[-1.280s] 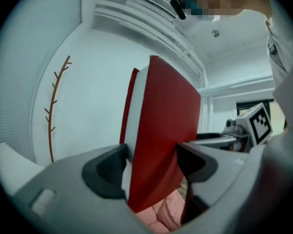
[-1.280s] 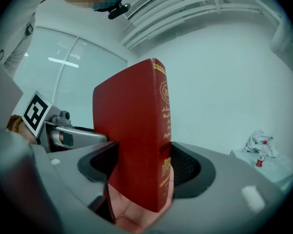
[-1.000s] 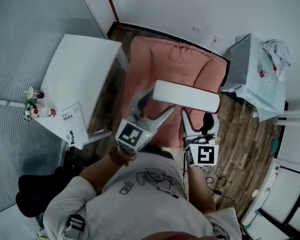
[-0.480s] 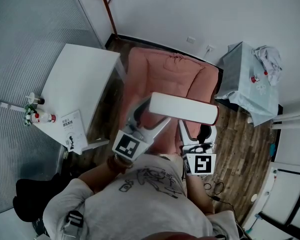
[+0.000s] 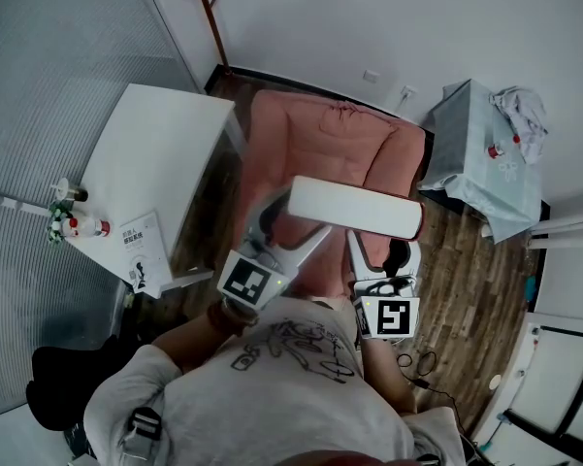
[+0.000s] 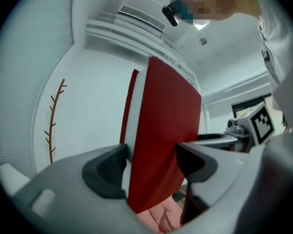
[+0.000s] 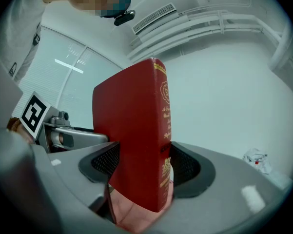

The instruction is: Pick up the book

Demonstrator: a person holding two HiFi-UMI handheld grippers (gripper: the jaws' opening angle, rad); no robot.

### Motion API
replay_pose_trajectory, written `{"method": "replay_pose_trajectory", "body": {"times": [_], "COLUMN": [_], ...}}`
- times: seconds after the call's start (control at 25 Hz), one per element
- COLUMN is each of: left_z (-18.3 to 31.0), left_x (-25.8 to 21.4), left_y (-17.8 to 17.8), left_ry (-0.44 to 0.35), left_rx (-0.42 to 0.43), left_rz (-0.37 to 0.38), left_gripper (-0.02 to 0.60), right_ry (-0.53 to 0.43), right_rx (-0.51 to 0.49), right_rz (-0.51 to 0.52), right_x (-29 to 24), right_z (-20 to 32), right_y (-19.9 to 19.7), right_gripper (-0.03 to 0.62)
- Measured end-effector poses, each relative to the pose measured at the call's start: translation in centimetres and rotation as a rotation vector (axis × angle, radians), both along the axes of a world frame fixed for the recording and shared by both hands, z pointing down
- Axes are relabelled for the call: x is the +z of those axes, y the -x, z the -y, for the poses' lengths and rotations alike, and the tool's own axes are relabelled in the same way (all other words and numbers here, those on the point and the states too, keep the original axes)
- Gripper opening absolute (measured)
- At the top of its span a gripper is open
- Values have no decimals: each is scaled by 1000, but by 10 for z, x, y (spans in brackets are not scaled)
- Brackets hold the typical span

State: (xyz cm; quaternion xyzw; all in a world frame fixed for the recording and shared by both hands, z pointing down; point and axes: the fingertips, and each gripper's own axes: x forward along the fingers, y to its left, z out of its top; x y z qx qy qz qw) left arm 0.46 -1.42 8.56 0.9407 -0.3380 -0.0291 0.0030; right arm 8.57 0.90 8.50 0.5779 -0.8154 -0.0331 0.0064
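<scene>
book (image 5: 357, 207) | ends clamped between jaws of left claw (image 6: 151, 165), right claw (image 7: 145, 164)

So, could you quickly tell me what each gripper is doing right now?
Left gripper: closed on the red book.
Right gripper: closed on the same book.

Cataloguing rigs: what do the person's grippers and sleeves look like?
The left gripper and right gripper are light grey, with black textured pads lining the jaws. Each carries a white cube with black square markers. The person wears a short-sleeved grey T-shirt.
</scene>
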Motion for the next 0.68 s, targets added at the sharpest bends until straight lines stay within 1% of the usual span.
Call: {"method": "replay_pose_trajectory", "body": {"times": [0.2, 0.56, 0.68], "left_z": [0, -2, -3], "left_x": [1, 2, 3], "left_y": [2, 2, -1], "left_ry": [8, 19, 15], "left_rx": [1, 1, 4], "left_rz": [4, 0, 1], "left_gripper": [321, 321, 321], "right_ry": [19, 12, 23], "right_rx": [4, 1, 5], "right_rz": [-10, -1, -13], "right_x": [7, 6, 11], "right_z": [-1, -4, -5], "right_y": [-1, 1, -3], "right_gripper": [325, 324, 325]}}
